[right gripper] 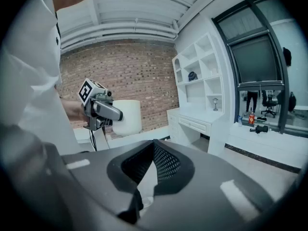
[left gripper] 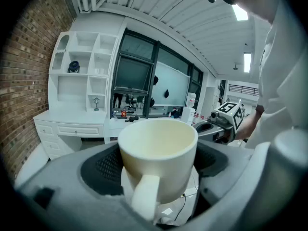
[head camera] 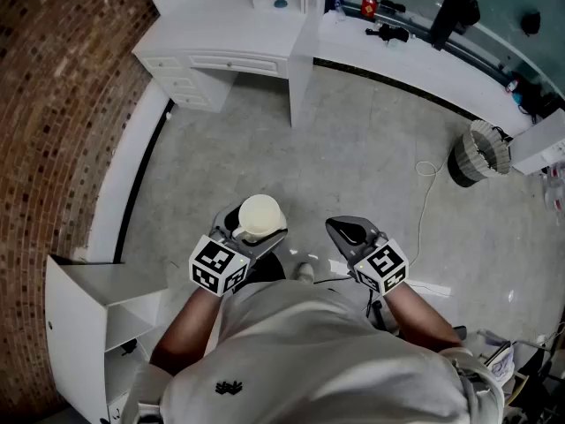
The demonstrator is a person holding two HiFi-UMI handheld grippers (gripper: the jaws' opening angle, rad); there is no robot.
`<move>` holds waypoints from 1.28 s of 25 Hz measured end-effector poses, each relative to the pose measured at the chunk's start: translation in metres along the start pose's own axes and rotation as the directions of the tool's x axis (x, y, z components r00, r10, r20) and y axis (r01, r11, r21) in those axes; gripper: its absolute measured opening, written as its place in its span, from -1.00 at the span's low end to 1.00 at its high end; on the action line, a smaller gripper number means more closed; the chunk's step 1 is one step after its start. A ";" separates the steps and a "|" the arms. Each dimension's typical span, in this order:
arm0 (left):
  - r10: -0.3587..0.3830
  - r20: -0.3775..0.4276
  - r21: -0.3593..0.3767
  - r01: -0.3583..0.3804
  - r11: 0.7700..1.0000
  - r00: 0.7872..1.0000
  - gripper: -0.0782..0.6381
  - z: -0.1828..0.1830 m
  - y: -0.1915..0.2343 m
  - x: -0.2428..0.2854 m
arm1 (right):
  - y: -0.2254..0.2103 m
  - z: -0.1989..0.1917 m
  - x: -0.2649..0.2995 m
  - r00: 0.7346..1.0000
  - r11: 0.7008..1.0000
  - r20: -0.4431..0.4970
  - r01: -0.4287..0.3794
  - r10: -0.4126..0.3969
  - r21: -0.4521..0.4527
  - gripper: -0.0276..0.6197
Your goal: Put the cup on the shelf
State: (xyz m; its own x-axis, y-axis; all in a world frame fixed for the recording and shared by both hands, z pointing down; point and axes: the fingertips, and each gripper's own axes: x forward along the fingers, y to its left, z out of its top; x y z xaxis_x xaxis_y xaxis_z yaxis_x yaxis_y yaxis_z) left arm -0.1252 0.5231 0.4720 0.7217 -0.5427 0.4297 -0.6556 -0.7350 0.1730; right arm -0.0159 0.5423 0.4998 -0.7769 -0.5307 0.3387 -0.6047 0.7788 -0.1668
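A cream cup (head camera: 260, 215) with a handle sits upright between the jaws of my left gripper (head camera: 257, 230), which is shut on it. The left gripper view shows the cup (left gripper: 159, 150) filling the space between both pads, handle toward the camera. My right gripper (head camera: 351, 233) hovers beside it on the right, shut and holding nothing; its tips (right gripper: 154, 146) meet. The white shelf unit (left gripper: 79, 66) stands over a desk by the brick wall, far ahead. In the right gripper view, the left gripper (right gripper: 101, 109) and the cup (right gripper: 126, 117) appear at the left.
A white desk with drawers (head camera: 212, 60) stands at the far left, a long white counter (head camera: 415, 60) runs along the windows. A round bin (head camera: 477, 153) and a loose cable (head camera: 428, 193) lie on the floor at right. A low white cabinet (head camera: 97, 316) stands at my left by the brick wall (head camera: 53, 104).
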 end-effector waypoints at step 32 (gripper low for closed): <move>-0.003 0.069 -0.006 0.004 1.000 0.998 0.39 0.137 0.243 0.173 | -0.232 0.117 0.149 0.991 0.990 -0.018 0.131 -0.132 -0.055 -0.82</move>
State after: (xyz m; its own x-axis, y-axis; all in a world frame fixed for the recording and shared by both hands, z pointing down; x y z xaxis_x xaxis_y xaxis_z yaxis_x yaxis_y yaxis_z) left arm -0.1296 0.1948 0.4674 0.7374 -0.5672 0.3667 -0.6544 -0.7345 0.1797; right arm -0.0117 0.2432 0.4806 -0.6873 -0.6228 0.3739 -0.6904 0.7200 -0.0699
